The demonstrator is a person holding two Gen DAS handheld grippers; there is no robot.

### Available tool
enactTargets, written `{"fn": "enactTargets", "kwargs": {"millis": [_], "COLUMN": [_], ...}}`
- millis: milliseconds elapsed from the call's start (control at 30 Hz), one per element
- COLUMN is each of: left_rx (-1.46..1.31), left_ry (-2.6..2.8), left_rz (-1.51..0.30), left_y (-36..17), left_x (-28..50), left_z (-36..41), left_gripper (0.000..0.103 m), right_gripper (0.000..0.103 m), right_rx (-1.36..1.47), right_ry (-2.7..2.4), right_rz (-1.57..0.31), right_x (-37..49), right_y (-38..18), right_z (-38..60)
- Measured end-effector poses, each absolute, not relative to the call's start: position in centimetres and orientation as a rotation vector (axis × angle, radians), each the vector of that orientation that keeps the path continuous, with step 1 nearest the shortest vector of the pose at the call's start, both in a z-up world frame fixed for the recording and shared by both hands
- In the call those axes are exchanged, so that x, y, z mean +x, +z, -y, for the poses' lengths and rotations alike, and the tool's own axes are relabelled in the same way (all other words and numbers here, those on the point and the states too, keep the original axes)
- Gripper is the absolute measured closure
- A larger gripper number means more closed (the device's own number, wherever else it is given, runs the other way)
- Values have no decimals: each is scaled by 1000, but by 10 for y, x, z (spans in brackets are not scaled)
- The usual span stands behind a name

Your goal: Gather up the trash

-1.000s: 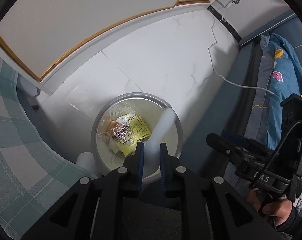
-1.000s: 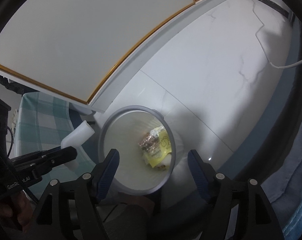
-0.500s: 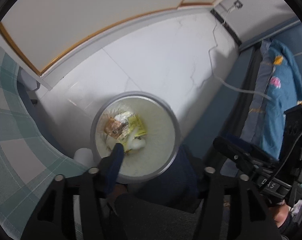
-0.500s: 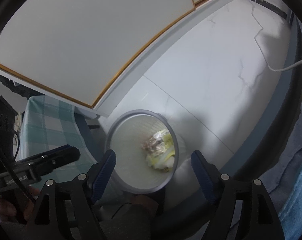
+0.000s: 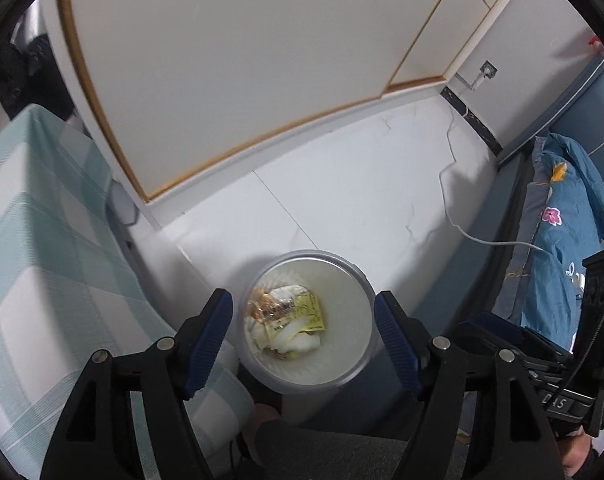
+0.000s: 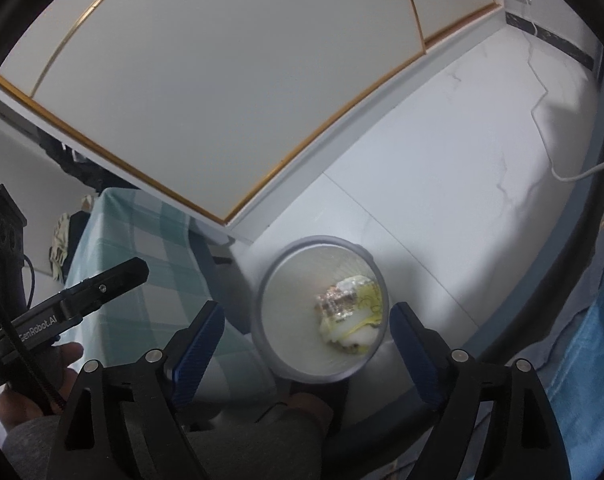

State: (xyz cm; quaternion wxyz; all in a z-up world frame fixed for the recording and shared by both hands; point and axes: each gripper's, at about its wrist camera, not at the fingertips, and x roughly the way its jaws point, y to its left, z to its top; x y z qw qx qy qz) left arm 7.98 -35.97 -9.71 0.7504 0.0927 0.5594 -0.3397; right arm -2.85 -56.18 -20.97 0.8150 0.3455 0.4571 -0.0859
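Observation:
A round grey waste bin (image 5: 262, 280) stands on the white floor below both grippers; it also shows in the right wrist view (image 6: 286, 256). Inside lie a yellow wrapper (image 5: 307, 312), a shiny foil wrapper (image 5: 270, 306) and a white tube-shaped piece (image 5: 292, 338); the same heap shows in the right wrist view (image 6: 347, 312). My left gripper (image 5: 303, 340) is open and empty, high above the bin. My right gripper (image 6: 305, 350) is open and empty above the bin too.
A table with a green checked cloth (image 5: 34, 240) stands left of the bin. A bed with blue bedding (image 5: 561, 232) is on the right. A white cable (image 5: 481, 240) runs over the floor. White cupboard doors (image 5: 242, 60) stand behind.
My left gripper opened and let go of the white tube-shaped piece, which now lies in the bin. Both grippers have risen higher above the bin.

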Motion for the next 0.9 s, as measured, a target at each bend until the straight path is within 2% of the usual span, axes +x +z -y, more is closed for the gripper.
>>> {"fn": "enactTargets", "kwargs": {"millis": [467, 900], "left_rx": [229, 229], "left_ry": [-719, -696], "left_rz": [-1165, -1133], "left_y": [-74, -65], "left_x": [69, 64], "left_z": [349, 342], "left_gripper": [33, 33], "right_gripper": [10, 9], "right_rx": [738, 740], "right_ry": [-156, -158], "right_rz": [-920, -905], "right_x": [-42, -47], "right_y": [-186, -180], "right_z": [558, 555]}}
